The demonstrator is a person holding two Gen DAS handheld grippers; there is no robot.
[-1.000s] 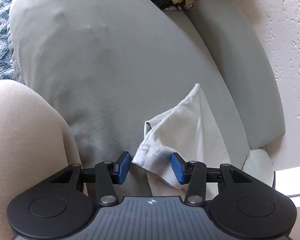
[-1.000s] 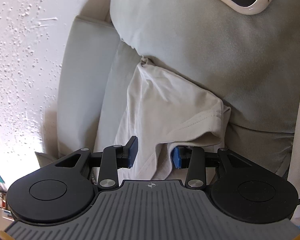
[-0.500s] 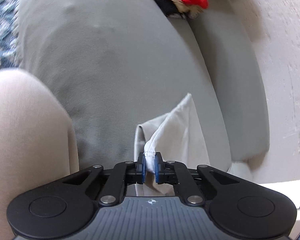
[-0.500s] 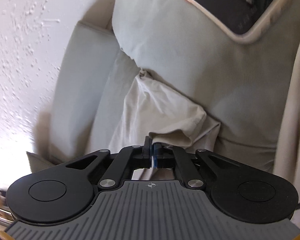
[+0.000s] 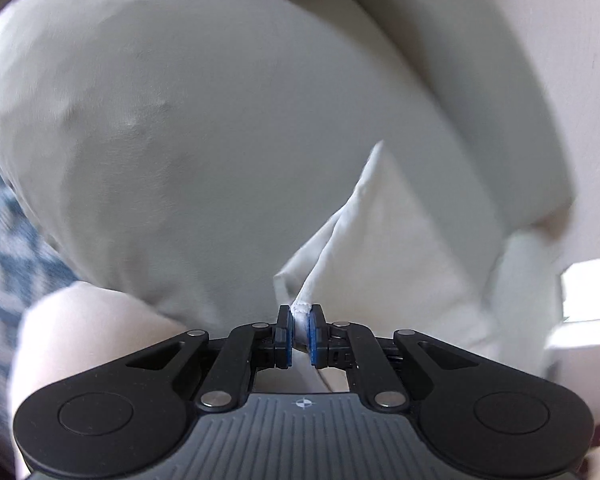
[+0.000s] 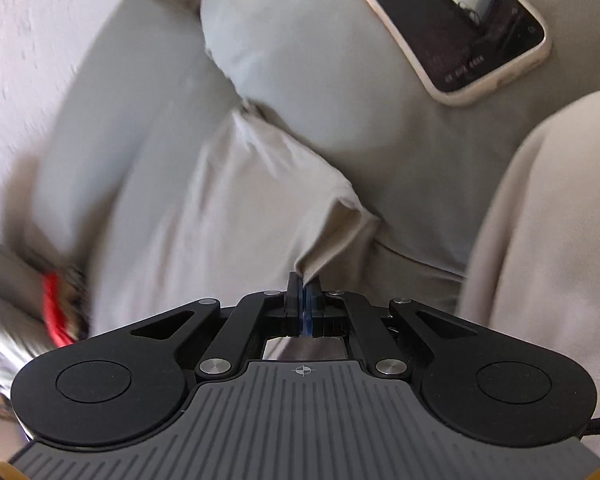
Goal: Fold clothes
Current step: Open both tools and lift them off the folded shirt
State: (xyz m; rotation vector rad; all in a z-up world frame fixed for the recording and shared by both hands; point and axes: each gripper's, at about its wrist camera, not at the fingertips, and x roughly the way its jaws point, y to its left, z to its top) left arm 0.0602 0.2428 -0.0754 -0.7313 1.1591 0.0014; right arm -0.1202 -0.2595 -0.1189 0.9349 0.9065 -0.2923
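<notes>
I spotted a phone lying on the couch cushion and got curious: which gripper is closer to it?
Right. The right gripper, shut on the beige garment, has the phone ahead, upper right. The left gripper view shows no phone.

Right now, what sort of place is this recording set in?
Probably a living room at home: a grey sofa cushion with a phone lying on it, a textured white wall, and a pale garment.

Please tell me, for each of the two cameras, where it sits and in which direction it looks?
Left wrist: on the left gripper, looking along its fingers over the cushion; the person's leg shows.
Right wrist: on the right gripper, facing the sofa and a phone; a leg shows at right.
Shared: both see the pale garment, each gripper shut on it.
</notes>
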